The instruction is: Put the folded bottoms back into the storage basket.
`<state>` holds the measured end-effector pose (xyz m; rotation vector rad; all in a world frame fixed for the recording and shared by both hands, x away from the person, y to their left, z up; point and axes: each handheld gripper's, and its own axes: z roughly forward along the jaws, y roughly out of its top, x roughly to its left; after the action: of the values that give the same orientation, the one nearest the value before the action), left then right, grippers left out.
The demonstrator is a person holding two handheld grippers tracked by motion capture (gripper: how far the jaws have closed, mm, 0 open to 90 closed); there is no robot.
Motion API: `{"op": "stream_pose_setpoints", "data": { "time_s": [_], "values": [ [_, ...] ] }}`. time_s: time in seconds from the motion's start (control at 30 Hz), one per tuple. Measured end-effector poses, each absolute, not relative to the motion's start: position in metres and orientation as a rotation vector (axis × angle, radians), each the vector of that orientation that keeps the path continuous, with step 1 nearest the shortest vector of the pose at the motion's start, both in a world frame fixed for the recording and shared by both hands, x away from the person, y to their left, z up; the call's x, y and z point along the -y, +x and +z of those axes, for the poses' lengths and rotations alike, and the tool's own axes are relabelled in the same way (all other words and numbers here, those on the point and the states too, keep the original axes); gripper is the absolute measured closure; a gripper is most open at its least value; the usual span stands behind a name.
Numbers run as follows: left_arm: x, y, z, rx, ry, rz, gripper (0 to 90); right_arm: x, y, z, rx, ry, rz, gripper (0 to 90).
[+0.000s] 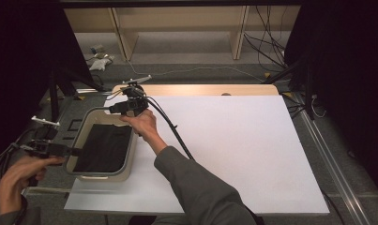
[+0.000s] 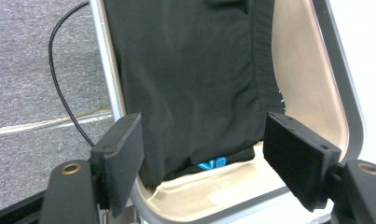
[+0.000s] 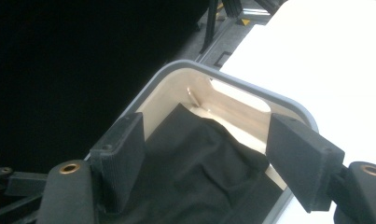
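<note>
White board [image 1: 233, 140] covers the table, with a beige bin [image 1: 86, 118] at its left edge holding black cloth [image 1: 104, 147]. Both the left gripper [image 1: 74, 151] and the right gripper [image 1: 125, 108] are released, holding nothing.

surface: white table [image 1: 233, 150] | on it: beige basket [image 1: 128, 161] at 9 o'clock edge | inside: black garment [image 1: 104, 147]

Both grippers' fingers [image 2: 120, 158] [image 3: 122, 154] apart, empty

Black garment [image 2: 185, 84]: matt knit cloth. Basket [image 2: 311, 93]: smooth, slightly glossy beige plastic, grey rim. Table sheet [image 1: 233, 140]: matt white. Floor, upper left of the left gripper view [image 2: 22, 70]: rough grey carpet.
</note>
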<state>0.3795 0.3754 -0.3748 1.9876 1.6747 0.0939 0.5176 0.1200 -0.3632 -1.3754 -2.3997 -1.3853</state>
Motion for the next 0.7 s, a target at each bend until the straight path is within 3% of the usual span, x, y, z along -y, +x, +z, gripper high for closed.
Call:
{"op": "stream_pose_setpoints", "data": {
  "time_s": [0.7],
  "values": [
    [-0.356, 0.387, -0.373, -1.621, 1.974, 0.118, 17.5, -0.087, 0.524, -0.357, 2.385, -1.381, -1.417, 24.9]
  ]
}}
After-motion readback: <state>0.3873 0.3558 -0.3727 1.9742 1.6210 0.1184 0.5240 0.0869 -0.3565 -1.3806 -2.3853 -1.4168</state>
